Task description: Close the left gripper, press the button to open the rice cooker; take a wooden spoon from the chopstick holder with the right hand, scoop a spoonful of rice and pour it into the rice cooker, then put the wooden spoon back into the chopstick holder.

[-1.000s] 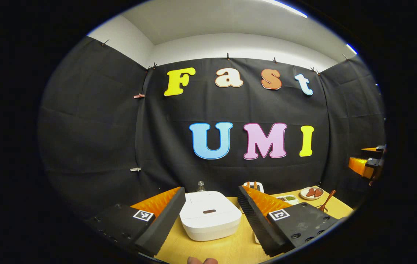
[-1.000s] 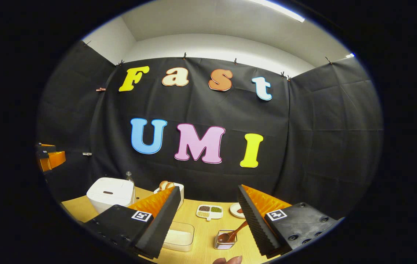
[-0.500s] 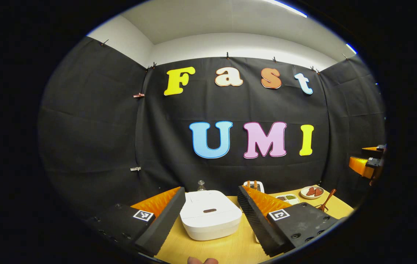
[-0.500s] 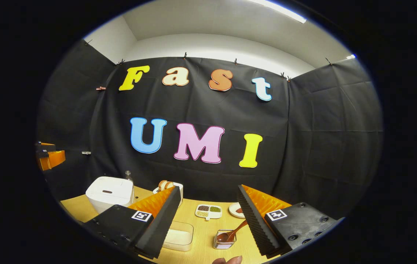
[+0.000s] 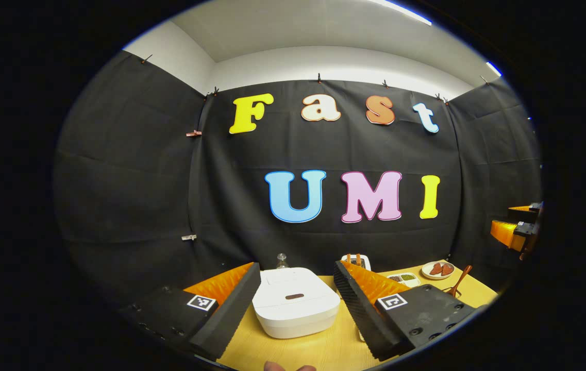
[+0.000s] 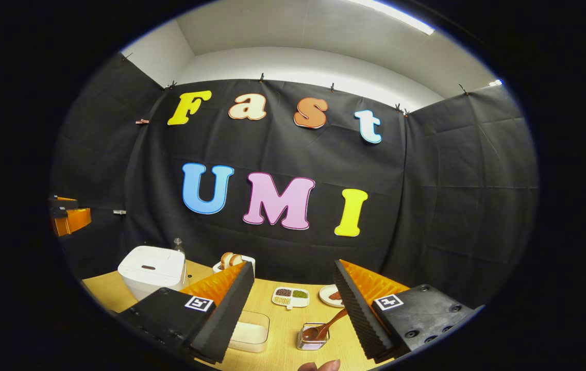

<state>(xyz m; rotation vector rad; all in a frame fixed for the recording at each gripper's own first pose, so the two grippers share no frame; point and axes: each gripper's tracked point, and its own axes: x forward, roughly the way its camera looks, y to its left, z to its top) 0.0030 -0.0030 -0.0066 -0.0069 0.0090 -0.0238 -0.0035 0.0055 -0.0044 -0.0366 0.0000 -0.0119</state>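
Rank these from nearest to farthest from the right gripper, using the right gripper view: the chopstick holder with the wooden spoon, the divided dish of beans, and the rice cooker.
1. Chopstick holder with the wooden spoon: nearest, just ahead between the open fingers of the right gripper.
2. Divided dish of beans: mid-table, straight ahead.
3. Rice cooker: farthest, far left, lid shut.

1. A wooden table point(image 6: 282, 322) carries everything.
2. A white toaster point(image 6: 220, 266) with bread slices stands near the table's back edge.
3. A divided dish point(image 6: 290, 297) of grains lies mid-table.
4. A small plate point(image 5: 437, 270) holds reddish pieces toward the right edge.
5. A clear bottle point(image 5: 282, 260) stands at the back edge.
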